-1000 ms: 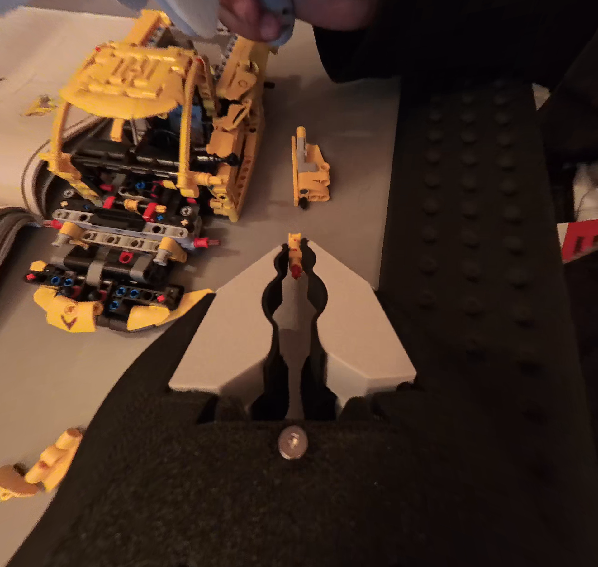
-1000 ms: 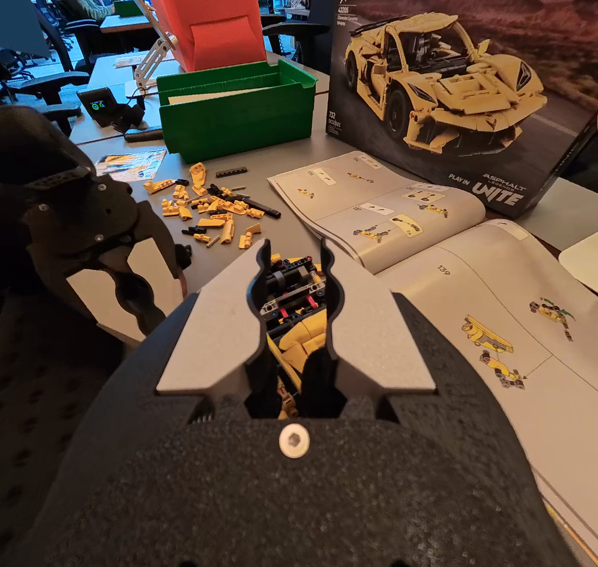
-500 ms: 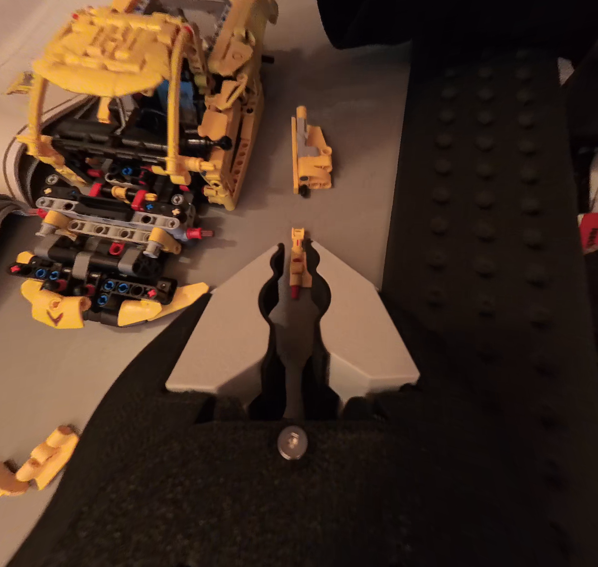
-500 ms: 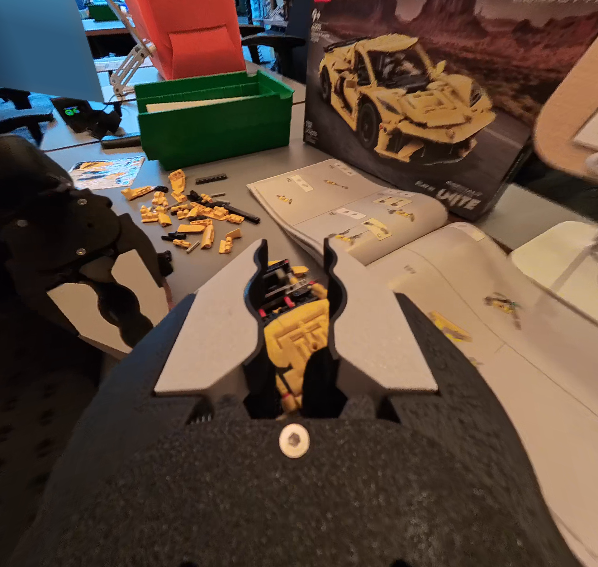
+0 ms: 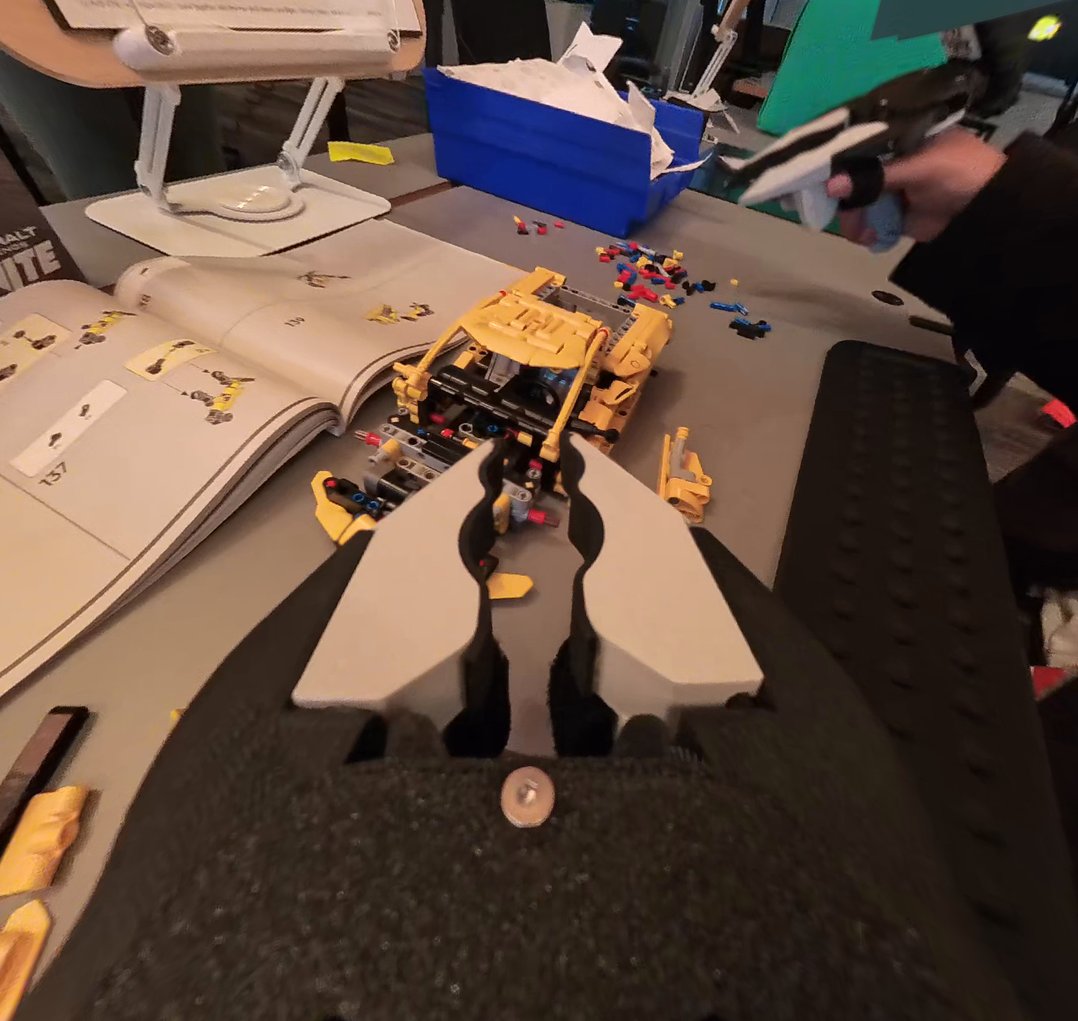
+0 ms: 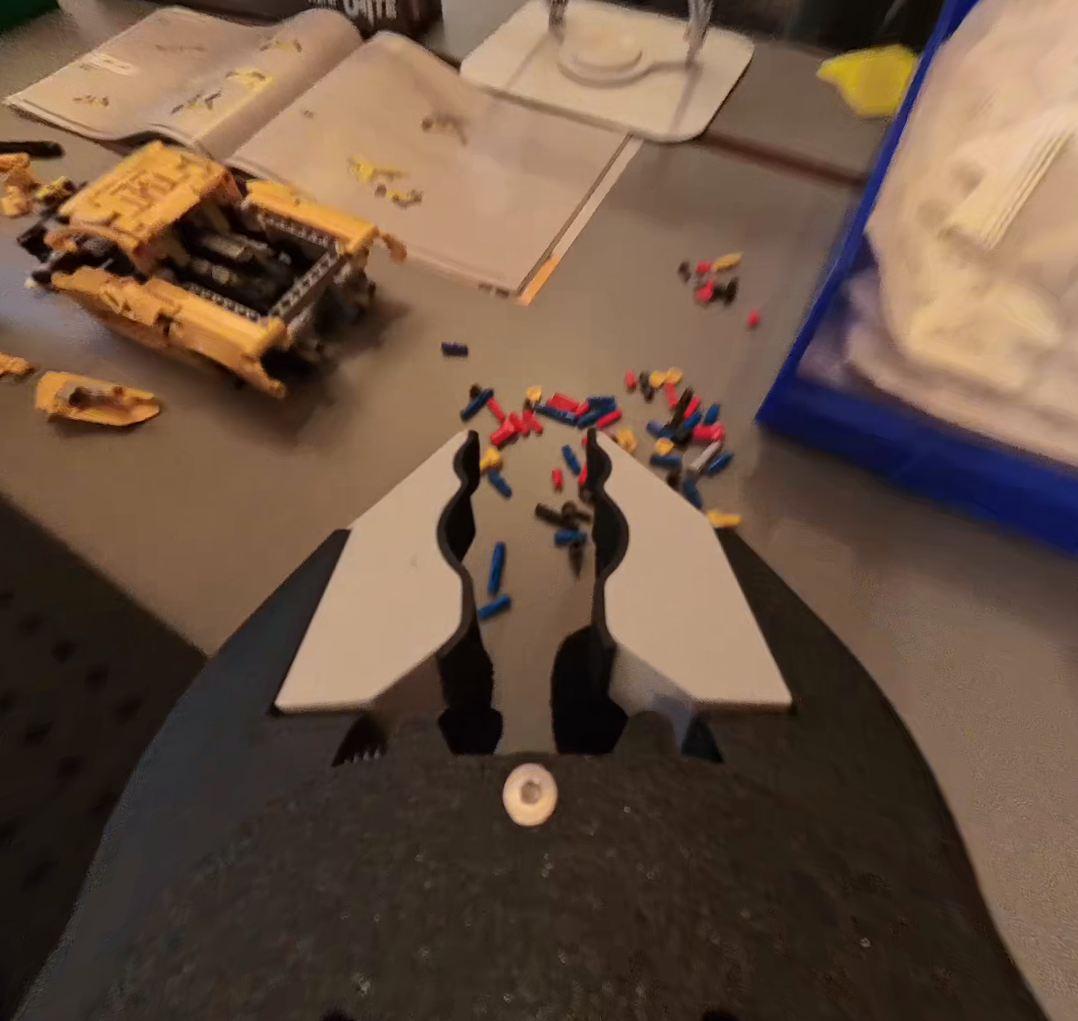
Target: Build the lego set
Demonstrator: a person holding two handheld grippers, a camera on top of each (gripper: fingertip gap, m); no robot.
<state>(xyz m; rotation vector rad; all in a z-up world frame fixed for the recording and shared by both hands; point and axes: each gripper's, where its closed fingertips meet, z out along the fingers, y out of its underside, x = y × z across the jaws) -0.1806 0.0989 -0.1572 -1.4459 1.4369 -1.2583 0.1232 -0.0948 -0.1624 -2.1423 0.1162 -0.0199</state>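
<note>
step: fetching a connector; my right gripper (image 6: 531, 450) fingers are spread and empty over the pin pile (image 6: 589, 427).
left: my left gripper (image 5: 528, 450) is spread, empty, by the car (image 5: 525, 369).
next: pinch one pin.

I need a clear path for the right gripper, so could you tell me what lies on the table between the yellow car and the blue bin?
Right wrist view: scattered small pins, red, blue, black and yellow, between car and bin.
</note>
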